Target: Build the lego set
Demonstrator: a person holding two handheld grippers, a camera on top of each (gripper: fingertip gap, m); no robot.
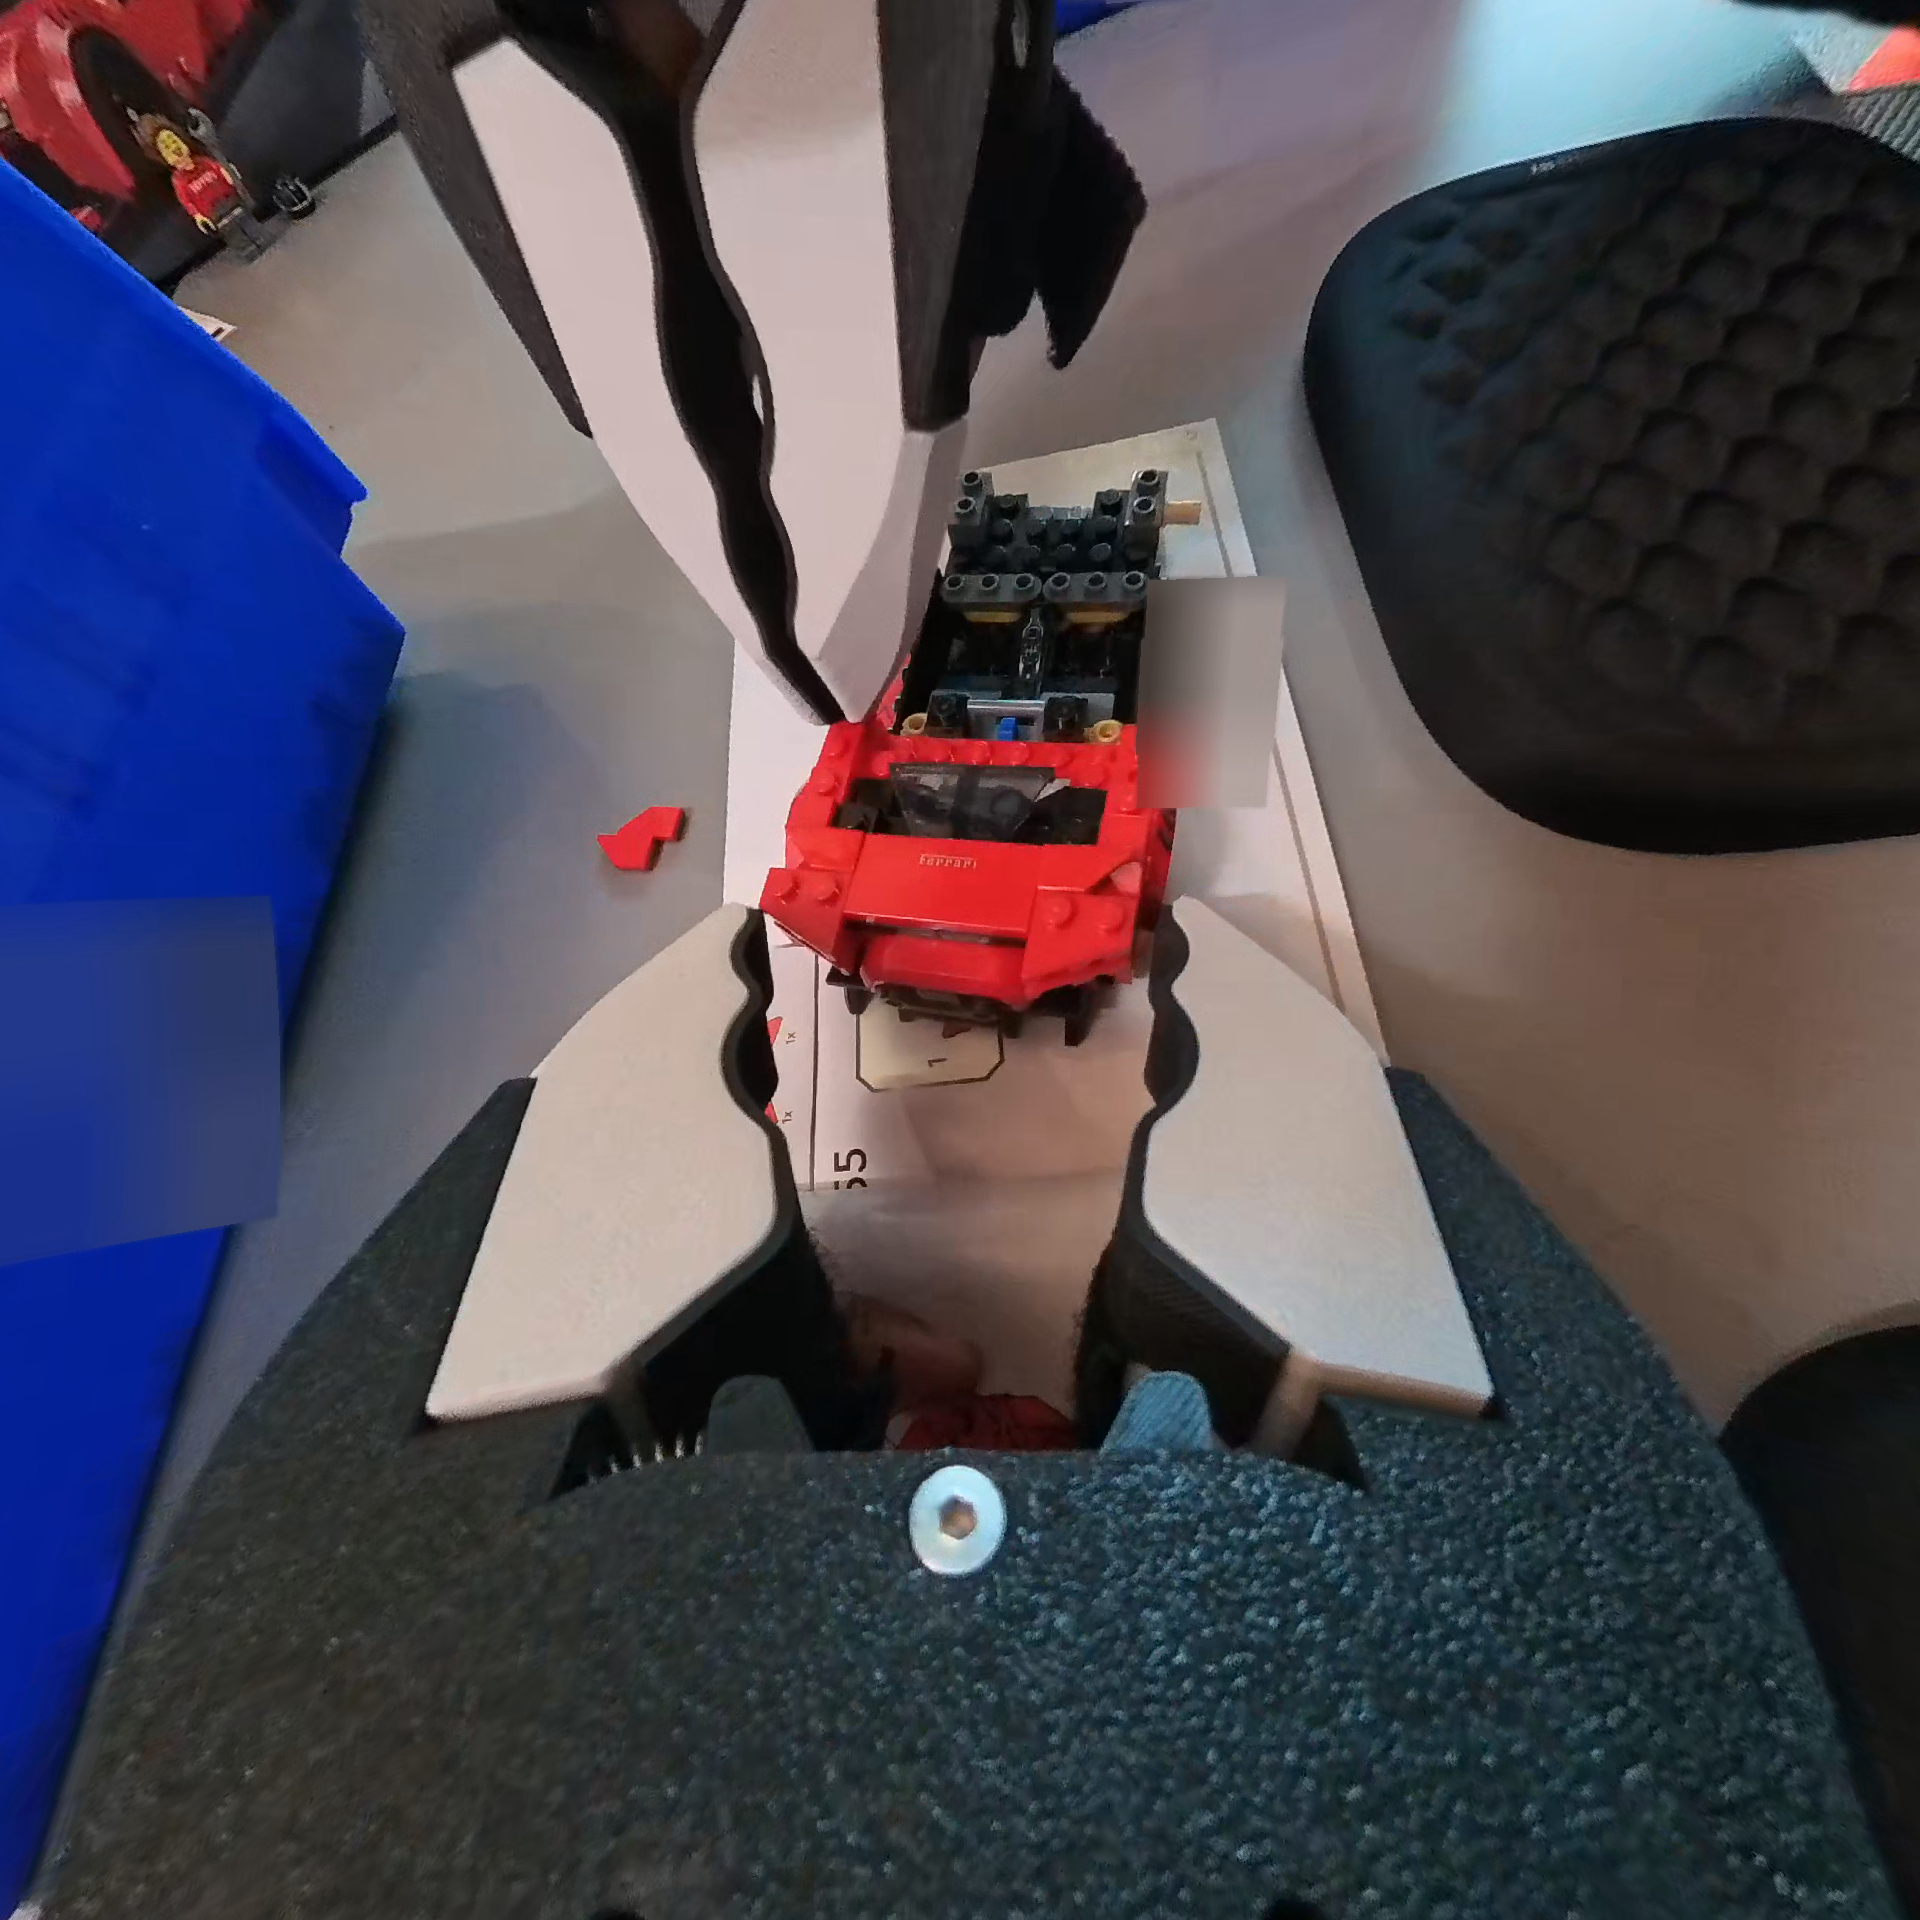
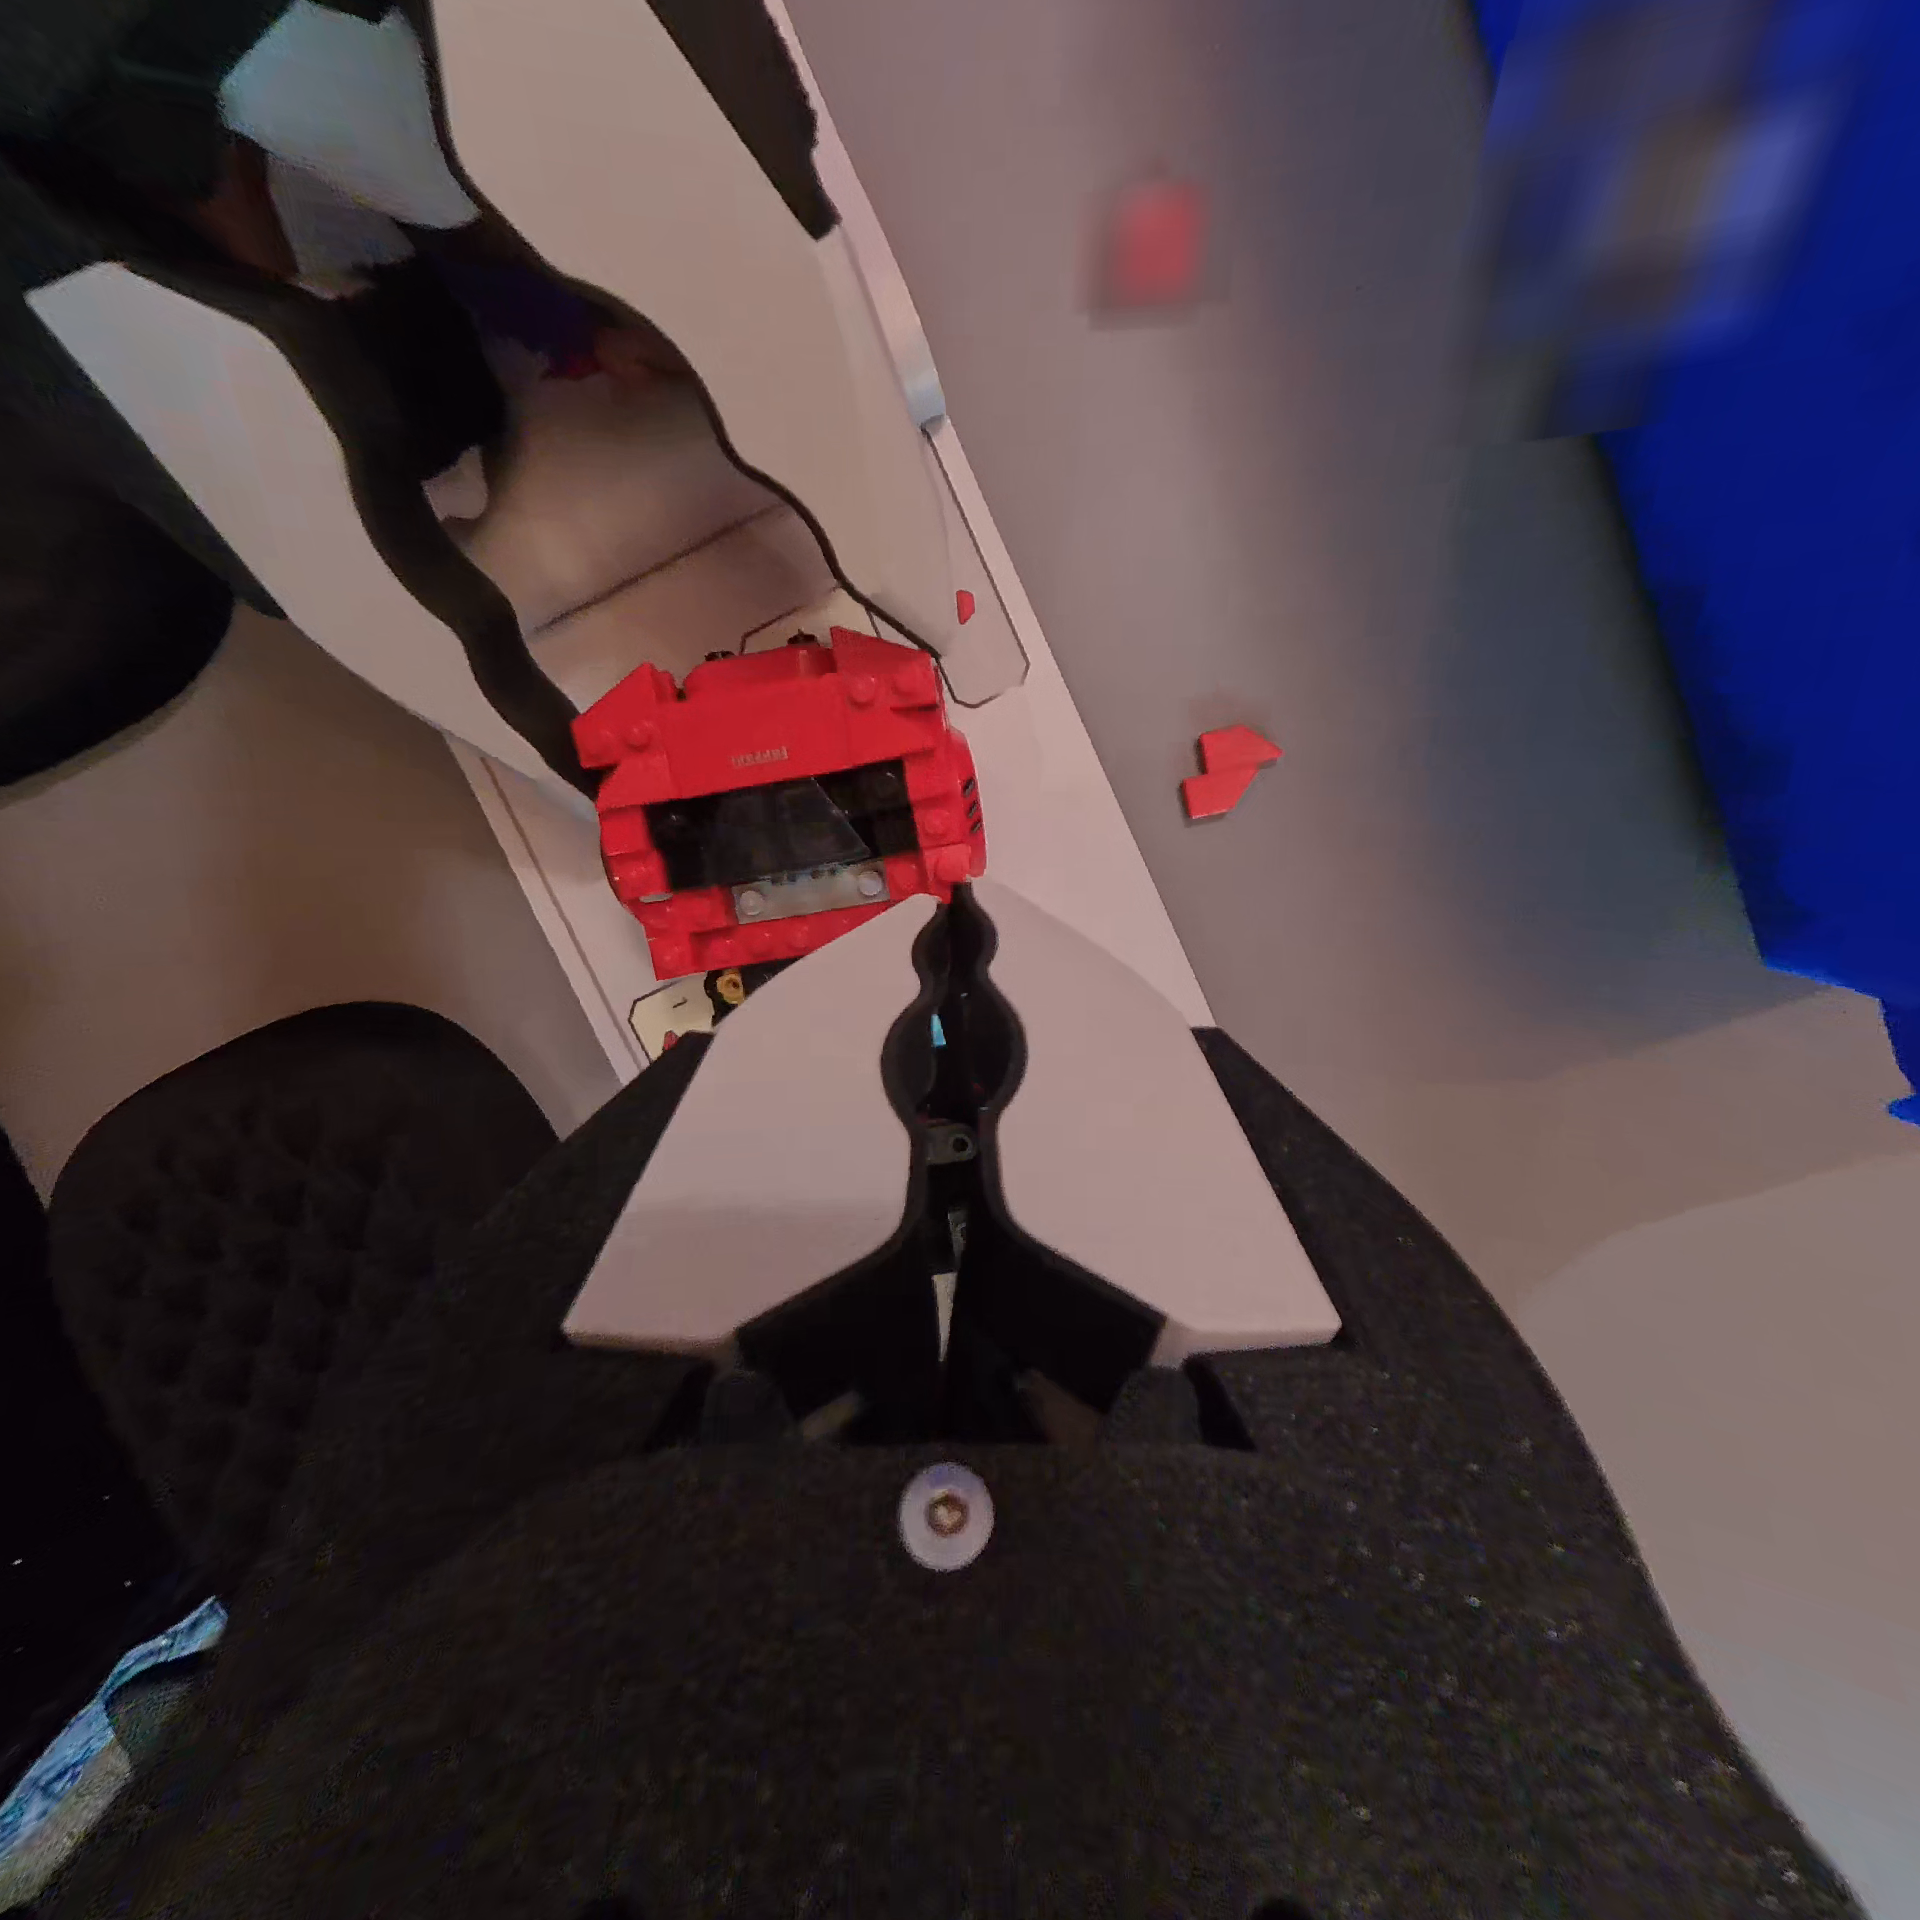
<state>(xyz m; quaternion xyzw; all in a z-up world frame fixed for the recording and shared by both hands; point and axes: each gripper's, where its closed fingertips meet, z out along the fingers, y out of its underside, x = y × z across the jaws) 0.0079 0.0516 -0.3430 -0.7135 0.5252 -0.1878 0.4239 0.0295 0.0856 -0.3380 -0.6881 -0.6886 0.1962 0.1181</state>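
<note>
Grainy black left tongs [image 1: 961, 935] spread, glossy studded red car [image 1: 966, 862], wedge brick [image 1: 641, 834]

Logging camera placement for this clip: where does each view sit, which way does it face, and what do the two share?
Left wrist view: on the left gripper, looking along its open jaws at the tail of the red lego car lying on the instruction booklet; the right gripper comes in from above.
Right wrist view: on the right gripper, jaws closed at the car's edge, facing the opposite way; the left gripper shows beyond.
Shared: car, loose red piece, blue bin, black cushion.
</note>
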